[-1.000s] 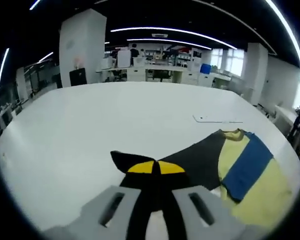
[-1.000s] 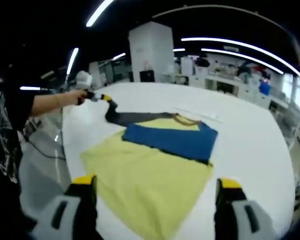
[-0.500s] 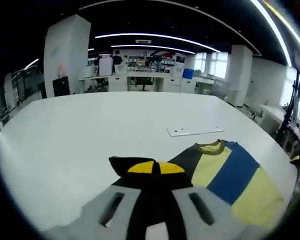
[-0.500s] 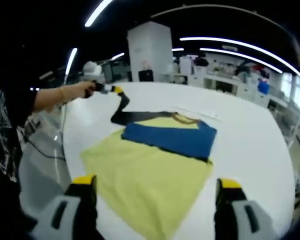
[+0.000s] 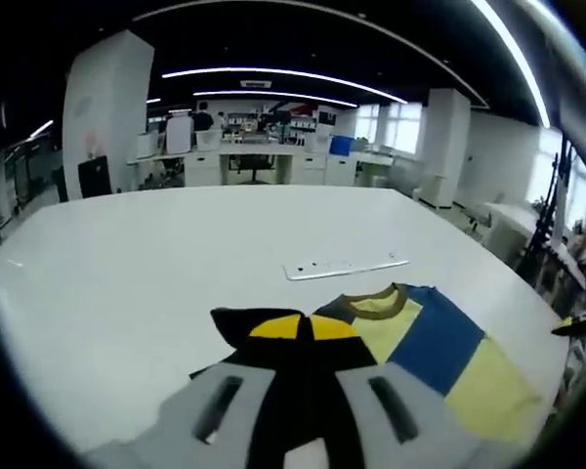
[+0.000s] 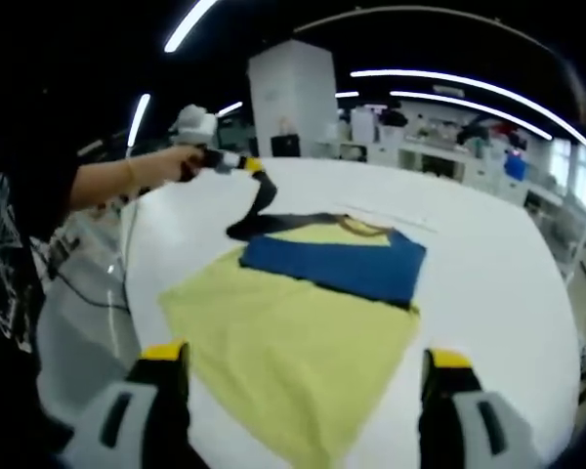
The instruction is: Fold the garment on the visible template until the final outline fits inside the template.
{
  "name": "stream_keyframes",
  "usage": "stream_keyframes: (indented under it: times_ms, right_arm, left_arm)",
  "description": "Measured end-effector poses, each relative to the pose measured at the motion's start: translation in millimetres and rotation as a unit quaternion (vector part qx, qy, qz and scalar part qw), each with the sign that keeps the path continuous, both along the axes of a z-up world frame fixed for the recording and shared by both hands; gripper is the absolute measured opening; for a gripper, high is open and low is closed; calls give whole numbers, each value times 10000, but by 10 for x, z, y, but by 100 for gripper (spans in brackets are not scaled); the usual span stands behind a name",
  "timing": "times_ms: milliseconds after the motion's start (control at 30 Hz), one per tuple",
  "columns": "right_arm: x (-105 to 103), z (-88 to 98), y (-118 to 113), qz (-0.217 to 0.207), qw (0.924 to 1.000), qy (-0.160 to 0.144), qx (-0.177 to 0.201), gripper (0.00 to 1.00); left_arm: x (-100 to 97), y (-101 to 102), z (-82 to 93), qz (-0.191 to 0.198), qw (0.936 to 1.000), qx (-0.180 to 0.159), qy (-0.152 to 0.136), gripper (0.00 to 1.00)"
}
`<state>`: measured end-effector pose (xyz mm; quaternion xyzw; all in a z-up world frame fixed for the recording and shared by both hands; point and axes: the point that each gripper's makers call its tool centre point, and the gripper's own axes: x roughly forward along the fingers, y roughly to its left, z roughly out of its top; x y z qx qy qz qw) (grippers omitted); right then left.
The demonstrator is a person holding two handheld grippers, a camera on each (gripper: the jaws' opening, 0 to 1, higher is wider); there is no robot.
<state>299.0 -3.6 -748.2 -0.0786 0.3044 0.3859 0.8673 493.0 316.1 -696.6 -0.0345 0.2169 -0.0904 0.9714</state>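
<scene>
A yellow garment [image 6: 293, 337] with a blue band [image 6: 337, 266] and a dark sleeve [image 6: 259, 207] lies on the white table [image 6: 488, 283]. My left gripper [image 5: 303, 327] is shut on the dark sleeve's cuff [image 5: 244, 322] and holds it lifted above the table. In the right gripper view that left gripper [image 6: 249, 164] shows at the upper left, held by a person's hand [image 6: 190, 161]. My right gripper [image 6: 298, 366] stands open over the garment's near hem, nothing between its fingers. The garment's collar [image 5: 376, 298] and body [image 5: 479, 386] lie to the right in the left gripper view.
A thin white strip [image 5: 344, 266] lies on the table beyond the collar. The table's edge [image 6: 137, 322] runs at the left, with the person's dark shirt [image 6: 15, 254] beside it. Desks and pillars [image 5: 98, 117] stand far behind.
My left gripper has lifted the dark sleeve higher and carried it rightward toward the garment's body. The right gripper has stayed in place, open.
</scene>
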Motion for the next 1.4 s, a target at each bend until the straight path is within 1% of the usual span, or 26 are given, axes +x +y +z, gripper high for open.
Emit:
stream_keyframes:
  times_ms: [133, 300, 333, 467, 500, 600, 767, 900, 1133, 1167, 1233, 1300, 1367, 1400]
  right_arm:
    - [-4, -34, -3, -14, 10000, 42, 17, 99]
    - [-12, -70, -13, -69, 9999, 96, 52, 99]
    - [-18, -85, -18, -75, 9999, 126, 51, 99]
    - [-39, -146, -45, -80, 9998, 191, -54, 99]
    - [-41, -156, -53, -83, 9997, 204, -67, 99]
    - [-49, -160, -65, -106, 9997, 213, -69, 99]
    - [-35, -147, -92, -176, 9997, 188, 8, 99]
    - [-32, -172, -125, -229, 9995, 199, 17, 99]
    - [-6, -202, -203, -359, 9991, 230, 68, 99]
    - [-1, -210, -219, -372, 9990, 234, 32, 99]
    - [8, -216, -231, -384, 9990, 236, 18, 99]
    - [15, -226, -230, -394, 9989, 257, 40, 99]
    - [19, -254, -219, -376, 9989, 287, 31, 99]
    - [18, -267, -213, -359, 9989, 304, 21, 99]
  left_arm:
    - [73, -138, 53, -84, 9999, -2, -64, 0]
    - [143, -338, 84, -204, 9996, -112, -127, 0]
    - [156, -411, 82, -206, 9996, -162, -129, 0]
    - [182, -639, 42, -289, 9991, -293, -103, 0]
    - [192, -719, 20, -342, 9988, -346, -80, 0]
    - [212, -871, 7, -430, 9977, -520, -45, 0]
    - [266, -1094, 6, -601, 9967, -545, -45, 0]
    - [306, -1296, -13, -859, 9953, -455, -25, 0]
    - [298, -1598, -58, -1057, 9933, -464, 29, 0]
    - [295, -1654, -68, -1093, 9927, -502, 46, 0]
    - [308, -1680, -98, -1125, 9922, -529, 59, 0]
    - [314, -1755, -117, -1181, 9915, -539, 65, 0]
    - [353, -1813, -127, -1206, 9904, -669, 73, 0]
    - [357, -1876, -126, -1234, 9897, -721, 74, 0]
